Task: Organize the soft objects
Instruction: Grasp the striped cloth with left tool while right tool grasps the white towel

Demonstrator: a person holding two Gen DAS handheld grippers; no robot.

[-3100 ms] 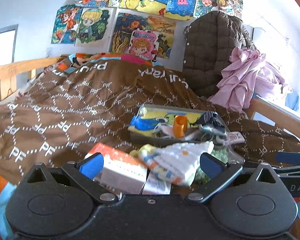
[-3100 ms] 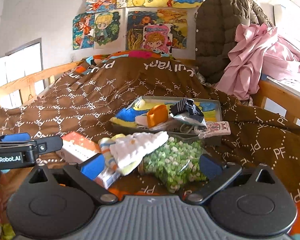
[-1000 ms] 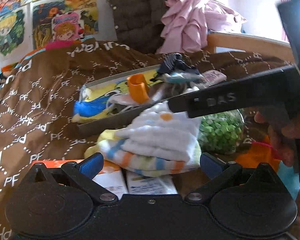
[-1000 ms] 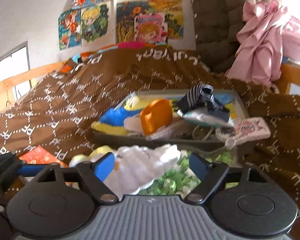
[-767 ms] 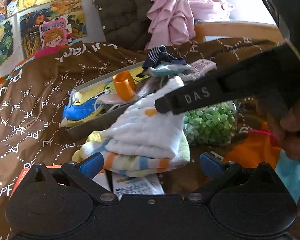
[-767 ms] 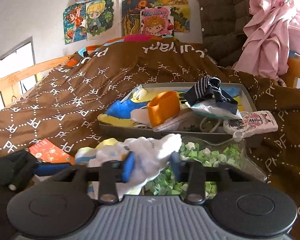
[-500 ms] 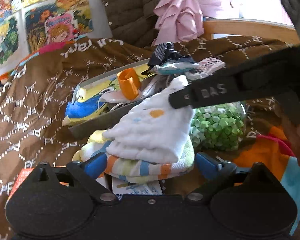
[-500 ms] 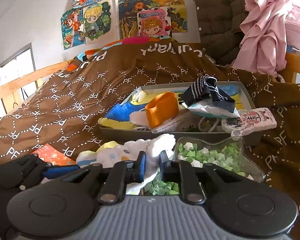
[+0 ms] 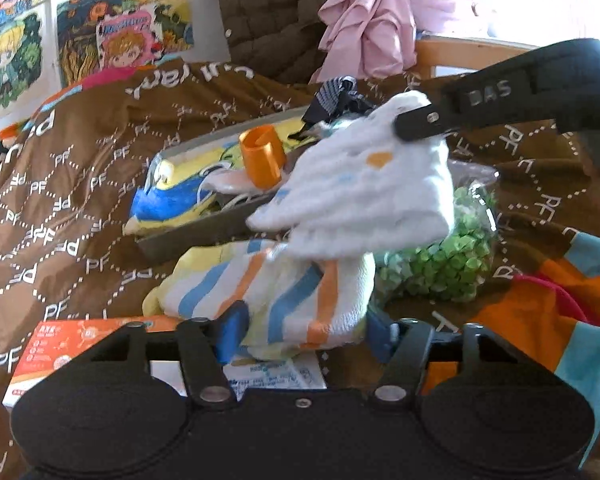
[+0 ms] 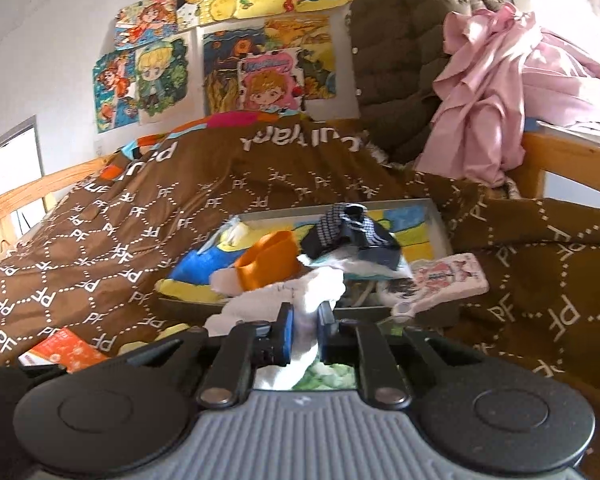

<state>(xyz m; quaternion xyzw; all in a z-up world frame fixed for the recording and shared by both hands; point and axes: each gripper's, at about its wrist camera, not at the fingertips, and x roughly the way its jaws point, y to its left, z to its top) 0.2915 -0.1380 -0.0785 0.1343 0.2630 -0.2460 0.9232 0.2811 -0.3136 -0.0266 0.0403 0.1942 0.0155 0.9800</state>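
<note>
The small white knitted cloth with orange and blue dots (image 9: 364,188) looks light and limp, so it will likely sag and fold wherever it is not supported; a pinch on a bunched edge or corner should hold it well enough, since the nubbly weave does not look slippery. The right gripper (image 10: 303,330) has its blue-padded fingers (image 10: 286,334) clamped together on one bunched end of this cloth, which droops below them and spreads out ahead, just in front of the grey shallow tray with the cartoon-printed bottom (image 10: 440,224). In the left wrist view that cloth hangs from the black finger (image 9: 424,122) above the striped white, blue and orange folded cloth (image 9: 284,288), which lies on the brown patterned bedcover (image 9: 72,184) just in front of the tray. The left gripper (image 9: 302,334) has its fingers apart on either side of the striped cloth's near edge; whether they touch it I cannot tell. A clear bag of green paper stars (image 9: 440,256) lies beside the striped cloth.
</note>
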